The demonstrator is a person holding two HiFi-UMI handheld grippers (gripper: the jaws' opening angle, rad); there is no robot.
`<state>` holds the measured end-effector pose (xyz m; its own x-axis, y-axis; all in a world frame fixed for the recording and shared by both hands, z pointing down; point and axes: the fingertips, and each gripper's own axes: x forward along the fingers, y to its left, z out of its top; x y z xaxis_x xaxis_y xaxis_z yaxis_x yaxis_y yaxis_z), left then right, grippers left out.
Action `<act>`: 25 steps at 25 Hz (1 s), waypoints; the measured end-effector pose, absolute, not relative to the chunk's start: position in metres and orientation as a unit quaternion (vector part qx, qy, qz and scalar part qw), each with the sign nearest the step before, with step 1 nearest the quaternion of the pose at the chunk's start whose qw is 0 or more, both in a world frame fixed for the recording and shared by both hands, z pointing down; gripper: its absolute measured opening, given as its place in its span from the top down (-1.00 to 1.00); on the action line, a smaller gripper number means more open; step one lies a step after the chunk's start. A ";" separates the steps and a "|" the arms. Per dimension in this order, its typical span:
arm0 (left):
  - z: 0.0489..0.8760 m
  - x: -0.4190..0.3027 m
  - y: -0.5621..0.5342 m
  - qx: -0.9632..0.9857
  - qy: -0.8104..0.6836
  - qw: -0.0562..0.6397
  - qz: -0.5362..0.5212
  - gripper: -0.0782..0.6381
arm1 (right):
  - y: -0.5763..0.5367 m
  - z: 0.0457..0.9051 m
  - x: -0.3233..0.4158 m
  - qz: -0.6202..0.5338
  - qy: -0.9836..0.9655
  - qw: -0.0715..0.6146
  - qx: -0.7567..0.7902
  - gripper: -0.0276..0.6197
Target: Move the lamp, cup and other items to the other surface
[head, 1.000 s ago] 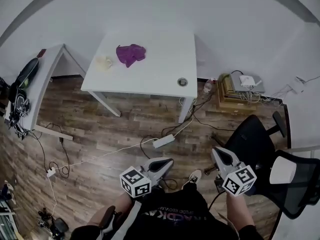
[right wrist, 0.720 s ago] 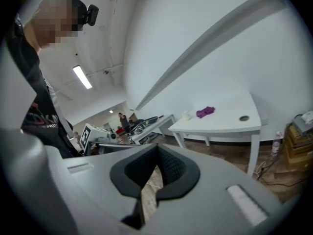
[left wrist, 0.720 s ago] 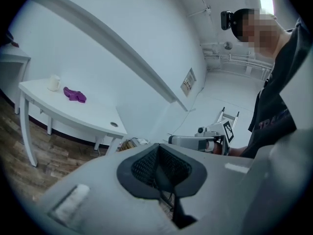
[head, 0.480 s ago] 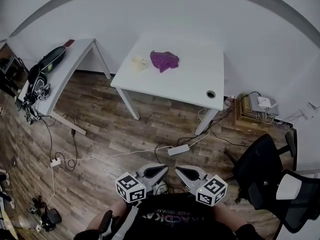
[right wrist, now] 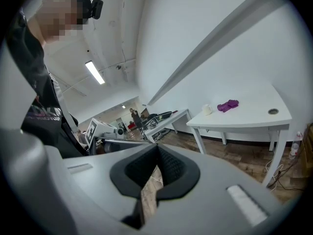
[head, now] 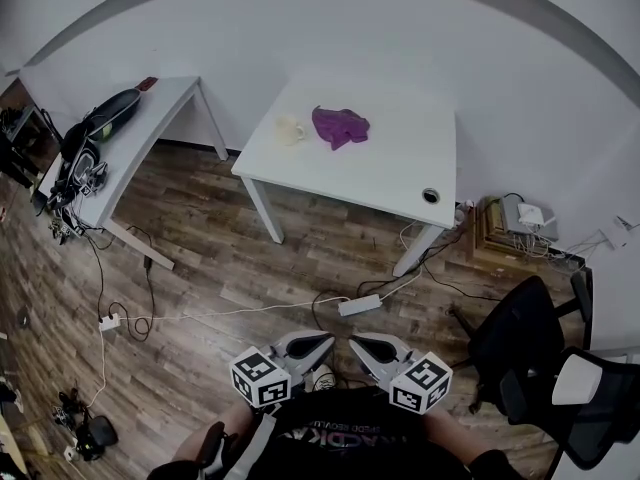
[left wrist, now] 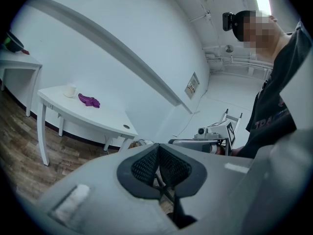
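A pale cup and a crumpled purple cloth lie on the far part of a white table across the room. The cup and the cloth also show small in the left gripper view. The right gripper view has the cup and cloth too. My left gripper and right gripper hover side by side over the wooden floor, close to my body and far from the table. Both are shut with nothing between the pads.
A second white table at the left carries a black bag and tangled gear. Cables and a power strip lie on the floor between me and the table. A black office chair stands at the right, near a stack of boxes.
The right gripper has swung left to sit beside the left gripper. The view has turned, so the white table now sits further right and the side table shows more fully.
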<state>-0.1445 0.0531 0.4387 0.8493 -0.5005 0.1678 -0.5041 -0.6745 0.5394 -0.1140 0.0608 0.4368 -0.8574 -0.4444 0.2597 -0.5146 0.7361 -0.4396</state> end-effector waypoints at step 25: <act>0.435 -0.133 0.052 0.921 -0.263 0.287 0.004 0.77 | 0.061 0.434 -0.104 0.252 -0.927 0.065 0.271 0.90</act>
